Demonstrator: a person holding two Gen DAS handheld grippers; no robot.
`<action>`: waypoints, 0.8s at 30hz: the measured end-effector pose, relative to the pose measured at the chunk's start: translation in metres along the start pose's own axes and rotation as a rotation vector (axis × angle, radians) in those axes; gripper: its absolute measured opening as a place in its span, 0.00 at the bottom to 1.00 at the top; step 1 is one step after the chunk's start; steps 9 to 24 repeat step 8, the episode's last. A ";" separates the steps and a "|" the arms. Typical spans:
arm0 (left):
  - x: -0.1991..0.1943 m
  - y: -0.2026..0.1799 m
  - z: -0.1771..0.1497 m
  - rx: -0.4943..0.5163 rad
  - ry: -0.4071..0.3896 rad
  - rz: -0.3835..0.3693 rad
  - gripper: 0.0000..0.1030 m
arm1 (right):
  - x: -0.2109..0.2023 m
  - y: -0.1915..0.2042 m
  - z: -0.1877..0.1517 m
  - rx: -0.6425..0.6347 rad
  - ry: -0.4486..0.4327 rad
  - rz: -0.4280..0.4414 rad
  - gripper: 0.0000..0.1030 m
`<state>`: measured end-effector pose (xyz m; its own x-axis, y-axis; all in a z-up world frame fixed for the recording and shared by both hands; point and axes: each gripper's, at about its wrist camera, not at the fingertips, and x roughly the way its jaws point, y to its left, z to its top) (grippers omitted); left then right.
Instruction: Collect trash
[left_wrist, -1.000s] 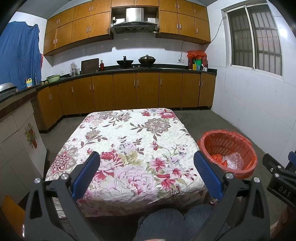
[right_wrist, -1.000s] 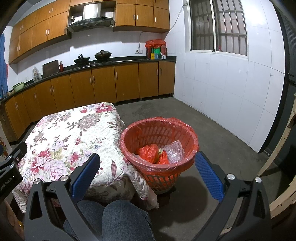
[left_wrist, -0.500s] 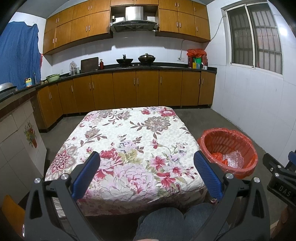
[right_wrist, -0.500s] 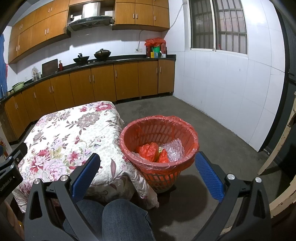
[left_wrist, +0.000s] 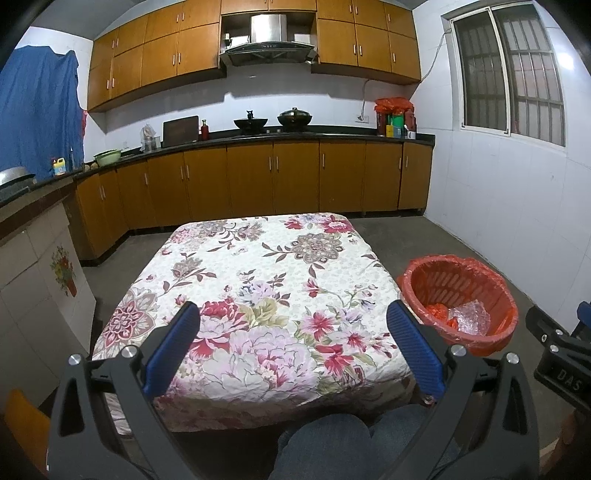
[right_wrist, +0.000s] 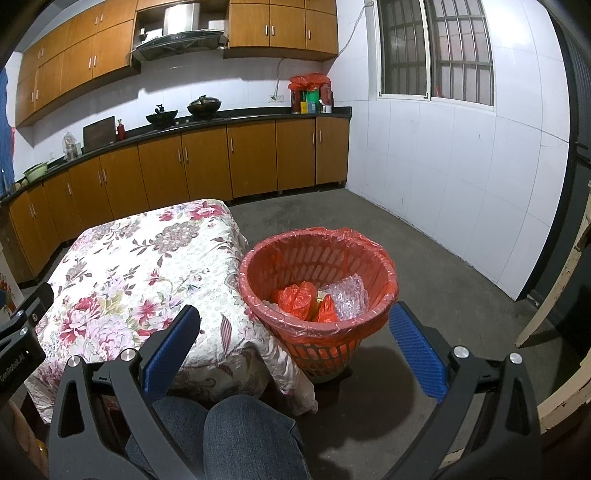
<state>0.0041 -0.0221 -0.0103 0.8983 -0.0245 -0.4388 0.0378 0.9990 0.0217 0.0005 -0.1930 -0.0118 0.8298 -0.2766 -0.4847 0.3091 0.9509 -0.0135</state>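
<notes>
The left gripper (left_wrist: 293, 332) is held level above the person's knees, with its jaws spread wide and nothing between them. Ahead of it lies the flowered tablecloth (left_wrist: 258, 280). The right gripper (right_wrist: 293, 332) is held the same way, wide open and empty. Just ahead of it, slightly lower, stands the red basket (right_wrist: 380, 258), touching the tablecloth; inside are red bags (right_wrist: 297, 299) and clear plastic (right_wrist: 345, 295).

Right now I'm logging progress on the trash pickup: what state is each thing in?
left gripper: open, holding nothing
right gripper: open, holding nothing
trash basket: upright on floor beside table, lined with a red bag, partly filled
red bags: inside basket
bubble wrap: inside basket
floral tablecloth: spread over table
</notes>
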 end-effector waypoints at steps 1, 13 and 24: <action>0.000 0.000 0.000 0.000 0.001 0.000 0.96 | 0.000 0.000 0.000 0.001 0.000 0.000 0.98; -0.002 0.002 -0.001 -0.003 0.003 -0.004 0.96 | 0.000 -0.001 0.001 0.001 0.001 0.001 0.98; -0.002 0.002 -0.001 -0.003 0.003 -0.004 0.96 | 0.000 -0.001 0.001 0.001 0.001 0.001 0.98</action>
